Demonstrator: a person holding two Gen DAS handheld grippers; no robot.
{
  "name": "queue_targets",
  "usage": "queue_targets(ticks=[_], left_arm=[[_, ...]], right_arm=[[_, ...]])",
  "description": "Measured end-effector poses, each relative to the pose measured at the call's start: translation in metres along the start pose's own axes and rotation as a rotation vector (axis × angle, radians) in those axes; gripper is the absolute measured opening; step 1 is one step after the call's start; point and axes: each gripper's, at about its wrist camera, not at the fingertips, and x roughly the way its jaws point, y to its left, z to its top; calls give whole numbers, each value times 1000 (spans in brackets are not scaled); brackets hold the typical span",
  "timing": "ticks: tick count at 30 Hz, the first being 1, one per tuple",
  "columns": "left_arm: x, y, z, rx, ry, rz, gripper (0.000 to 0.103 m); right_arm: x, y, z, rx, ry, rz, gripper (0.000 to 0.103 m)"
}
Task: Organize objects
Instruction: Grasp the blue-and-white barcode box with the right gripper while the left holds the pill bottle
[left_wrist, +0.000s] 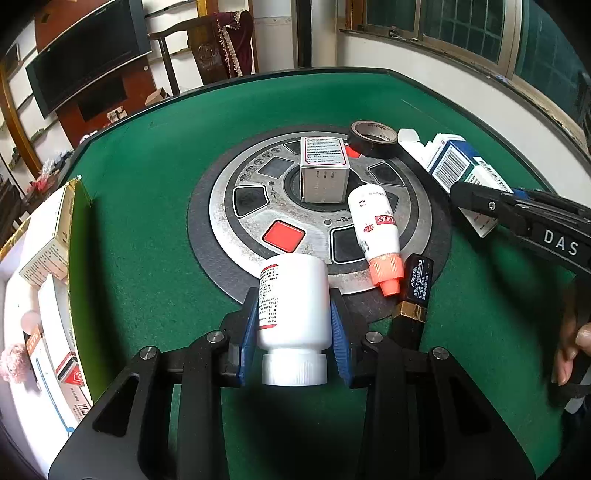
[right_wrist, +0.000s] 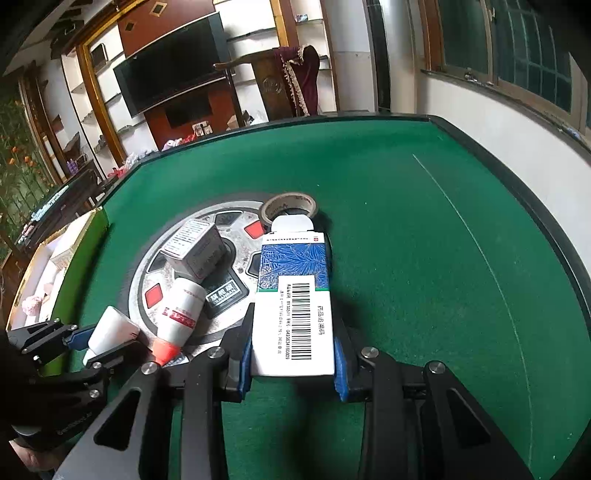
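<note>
on the green felt surface (left_wrist: 147, 177), near its front edge, the left gripper (left_wrist: 294, 325) has its blue fingers (left_wrist: 248, 325) pressed on either side of a white pill bottle (left_wrist: 293, 306). that bottle lies along the fingers with its ribbed white cap toward the camera and its base over the rim of the round metal centre plate (left_wrist: 236, 218). in the right wrist view the same bottle (right_wrist: 110, 328) shows at the lower left, clamped by the left gripper (right_wrist: 96, 343).

the right gripper (right_wrist: 293, 350) holds a blue and white medicine box (right_wrist: 295, 291) by its white end, barcode side up, with the fingers (right_wrist: 245, 354) narrow against its two long sides. the box points away from the camera and its open white flap reaches a roll of black tape (right_wrist: 289, 207). from the left wrist view the box (left_wrist: 456, 162) sits at the right, with the tape (left_wrist: 373, 138) just behind it.

on the metal plate stands a small silver box (left_wrist: 324, 171), upright. just beside it lies a white tube with an orange cap (left_wrist: 378, 236), cap toward the front edge. a black and gold tube (left_wrist: 413, 295) lies near that cap, partly off the plate.

at the far left an open carton with a green wall (left_wrist: 79, 280) holds several medicine packets (left_wrist: 48, 236).
</note>
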Motion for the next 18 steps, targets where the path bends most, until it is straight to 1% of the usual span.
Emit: queue_targets(ticks=[8, 18], left_arm=[[-8, 5, 6, -18, -35, -6, 35], [-21, 20, 12, -70, -67, -26, 35]], right_arm=[[-1, 8, 0, -8, -4, 16, 34], [-3, 12, -1, -19, -11, 37, 34]])
